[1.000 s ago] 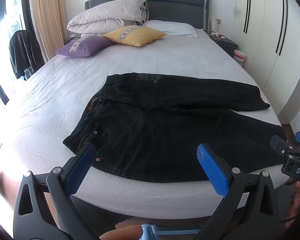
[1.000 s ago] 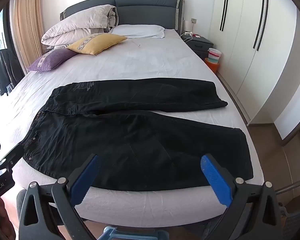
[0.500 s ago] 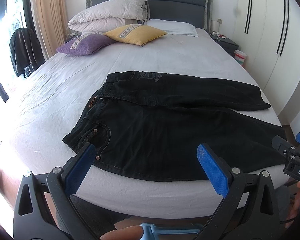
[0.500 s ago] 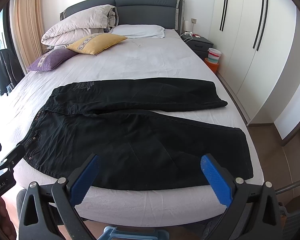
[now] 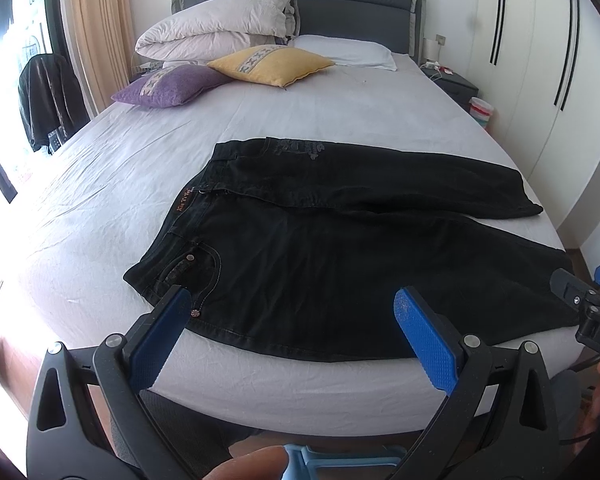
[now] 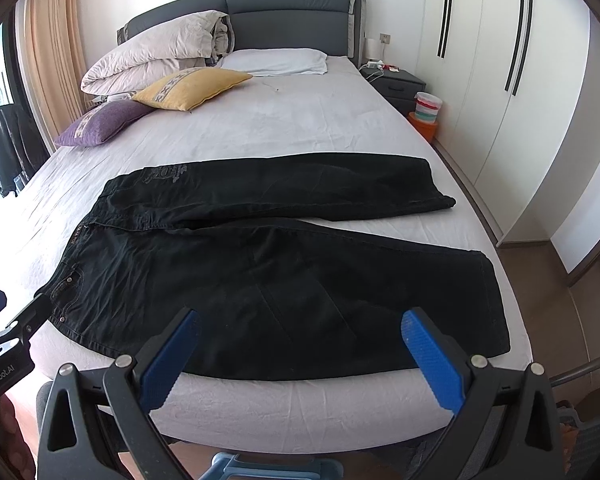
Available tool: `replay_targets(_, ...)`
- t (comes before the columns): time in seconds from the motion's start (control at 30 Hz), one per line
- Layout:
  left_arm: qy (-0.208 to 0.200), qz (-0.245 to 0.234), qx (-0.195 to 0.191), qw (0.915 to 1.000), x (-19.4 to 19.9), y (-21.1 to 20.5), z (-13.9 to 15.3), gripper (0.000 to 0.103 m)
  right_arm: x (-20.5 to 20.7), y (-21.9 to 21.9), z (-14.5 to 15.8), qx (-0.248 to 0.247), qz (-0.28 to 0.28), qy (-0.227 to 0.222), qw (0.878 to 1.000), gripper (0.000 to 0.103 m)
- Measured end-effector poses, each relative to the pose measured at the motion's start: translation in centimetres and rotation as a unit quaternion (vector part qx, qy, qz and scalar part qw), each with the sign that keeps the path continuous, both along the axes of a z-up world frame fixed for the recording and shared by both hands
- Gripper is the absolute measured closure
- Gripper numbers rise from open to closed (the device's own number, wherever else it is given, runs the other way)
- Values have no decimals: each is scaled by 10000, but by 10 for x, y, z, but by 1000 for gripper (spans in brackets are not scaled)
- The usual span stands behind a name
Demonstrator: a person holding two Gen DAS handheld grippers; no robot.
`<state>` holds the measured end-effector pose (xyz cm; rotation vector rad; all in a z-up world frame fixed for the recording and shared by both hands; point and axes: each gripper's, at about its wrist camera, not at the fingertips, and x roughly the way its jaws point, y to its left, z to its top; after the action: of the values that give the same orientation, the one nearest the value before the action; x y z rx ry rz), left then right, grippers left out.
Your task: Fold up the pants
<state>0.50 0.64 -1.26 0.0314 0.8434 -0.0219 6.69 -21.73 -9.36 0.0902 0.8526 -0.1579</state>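
Pre-grasp: both grippers off the cloth, pants flat on the bed, no fold started.

Black pants [image 5: 339, 248] lie spread across the near part of the bed [image 5: 300, 116], waistband on the person's left, 2 legs running right, far leg angled slightly away from the near one. Left gripper [image 5: 292, 312] hovers by the waist pocket, right gripper [image 6: 300, 332] over the near leg; jaws on both wide, holding nothing. Best move, judged from this: left pinches the near waistband corner, right the near hem, lift together and lay the near leg onto the far one, edges matched. Risk: near edge sits at the mattress lip, may slide off.
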Motion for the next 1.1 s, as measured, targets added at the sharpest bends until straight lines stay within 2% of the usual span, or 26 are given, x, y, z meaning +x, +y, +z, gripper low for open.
replay_targets(0.23,108,-11,31,9999,9,2,-11,0,5,-5,-6,75,32,36,10000,0)
replay_targets(0.47,-6,-19,355,9994,25,4,-24,0,17,-7,-17,106,73,175,9998,0)
replay_targets(0.63,73,-111,605,9981,44,9,-40,0,32,-12,-20,182,257,170,9994,0)
replay_targets(0.73,175,-190,588,9979,62,18,-49,0,46,-17,-18,213,391,122,9989,0)
replay_targets(0.87,588,-643,163,9961,99,35,-63,0,74,-31,-19,443,529,41,9976,0)
replay_targets(0.9,649,-648,189,9956,108,39,-68,0,82,-35,-20,521,565,16,9970,0)
replay_targets(1.0,461,-791,841,9922,135,40,-75,0,108,-46,-25,713,640,17,9954,0)
replay_targets(1.03,474,-840,917,9911,145,41,-76,0,115,-49,-27,796,679,14,9945,0)
replay_targets(1.1,626,-911,777,9908,177,48,-75,0,131,-56,-34,1054,770,40,9914,0)
